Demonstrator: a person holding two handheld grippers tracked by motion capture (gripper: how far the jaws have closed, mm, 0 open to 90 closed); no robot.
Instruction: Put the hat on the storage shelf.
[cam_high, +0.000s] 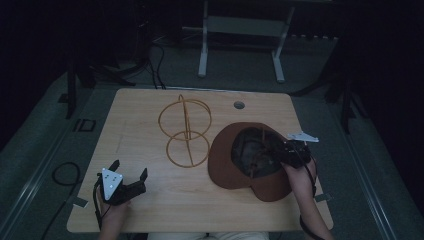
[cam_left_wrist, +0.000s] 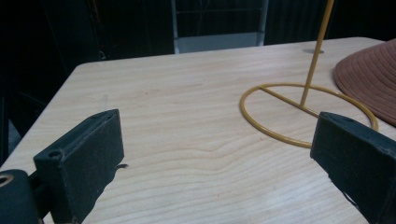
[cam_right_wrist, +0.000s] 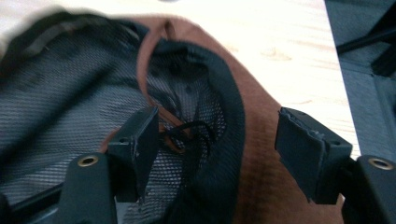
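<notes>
Still early, by the look of things. At the desk's (cam_high: 150, 205) near-left corner: left gripper (cam_high: 131, 176) idle, jaws spread wide with nothing between them, pointed across bare wood toward the wire hat stand (cam_high: 186, 131). Stand upright near the middle of the desk, closer to the far edge, ring base flat on the wood, looped head on its post, nothing on it yet. Just right of the stand, toward the near-right corner: brown hat (cam_high: 235, 170) upside down, crown on the wood, dark mesh lining facing up, brim spread flat; long axis running roughly from the far edge toward the near-right corner, though hard to call in this dim light. Over the hat's right rim: right gripper (cam_right_wrist: 215, 140), jaws apart and straddling the rim, one inside the lining and one over the brim, seemingly not yet pinching the fabric. Left to do, probably: clamp the rim, lift, flip crown-up, and seat on the stand.
</notes>
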